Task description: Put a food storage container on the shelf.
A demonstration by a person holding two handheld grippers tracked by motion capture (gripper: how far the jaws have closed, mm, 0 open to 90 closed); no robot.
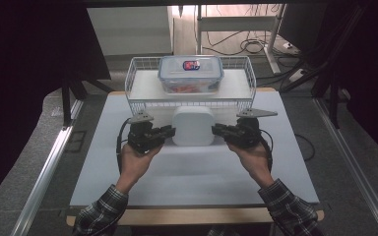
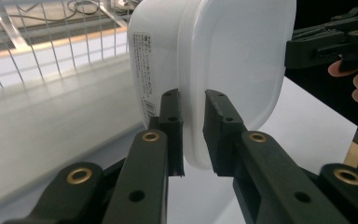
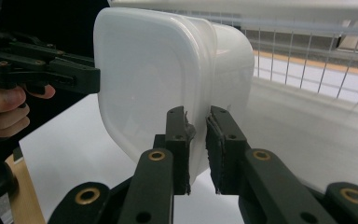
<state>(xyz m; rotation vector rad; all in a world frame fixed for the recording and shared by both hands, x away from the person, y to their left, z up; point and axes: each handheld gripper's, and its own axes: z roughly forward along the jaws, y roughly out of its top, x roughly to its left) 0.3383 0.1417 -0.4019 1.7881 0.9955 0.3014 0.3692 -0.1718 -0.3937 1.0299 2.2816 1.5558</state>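
The white container (image 1: 193, 126) is sitting on the table (image 1: 187, 172) before the wire basket (image 1: 142, 98), between both grippers: left gripper (image 2: 193, 135) and right gripper (image 3: 196, 144) apparently clamping its opposite rims.

I look steeply down from above the bench (image 1: 128, 162); both tool cameras sit close, sharing the white container (image 1: 193, 126).

White lidded tub (image 1: 193, 126) on the counter (image 1: 192, 172), flanked by the left gripper (image 1: 170, 132) and right gripper (image 1: 216, 130) touching its opposite sides, just before a wire basket (image 1: 137, 81) carrying a clear, blue-rimmed food box (image 1: 191, 73).
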